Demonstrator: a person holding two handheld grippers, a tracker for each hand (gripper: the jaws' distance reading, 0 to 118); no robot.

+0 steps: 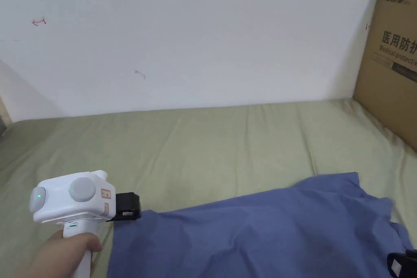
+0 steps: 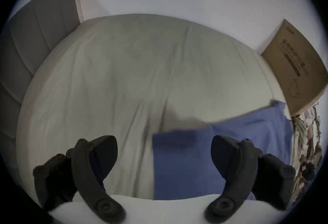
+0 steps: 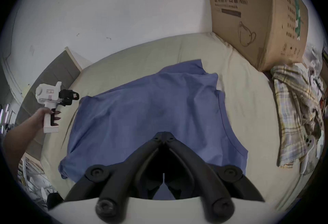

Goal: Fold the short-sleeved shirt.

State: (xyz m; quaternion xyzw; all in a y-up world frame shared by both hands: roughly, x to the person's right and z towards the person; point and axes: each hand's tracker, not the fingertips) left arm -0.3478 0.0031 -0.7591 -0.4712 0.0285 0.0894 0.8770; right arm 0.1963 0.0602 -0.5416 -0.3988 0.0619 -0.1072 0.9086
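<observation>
Blue shirt (image 3: 150, 117) near cardboard box (image 3: 257, 14): left tool (image 2: 164, 153) wide open, right tool (image 3: 164, 136) closed, grip unclear.

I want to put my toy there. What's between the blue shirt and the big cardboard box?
Just bare green bedsheet lies between the blue shirt and the cardboard box, seen in the head view.

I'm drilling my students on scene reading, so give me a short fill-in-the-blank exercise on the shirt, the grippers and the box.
1. The shirt spread on the bed sheet is ____ in colour.
2. The left gripper has its jaws ____.
3. The right gripper has its jaws ____.
4. The box standing against the wall is made of ____.

Missing words: blue; open; shut; cardboard
</observation>
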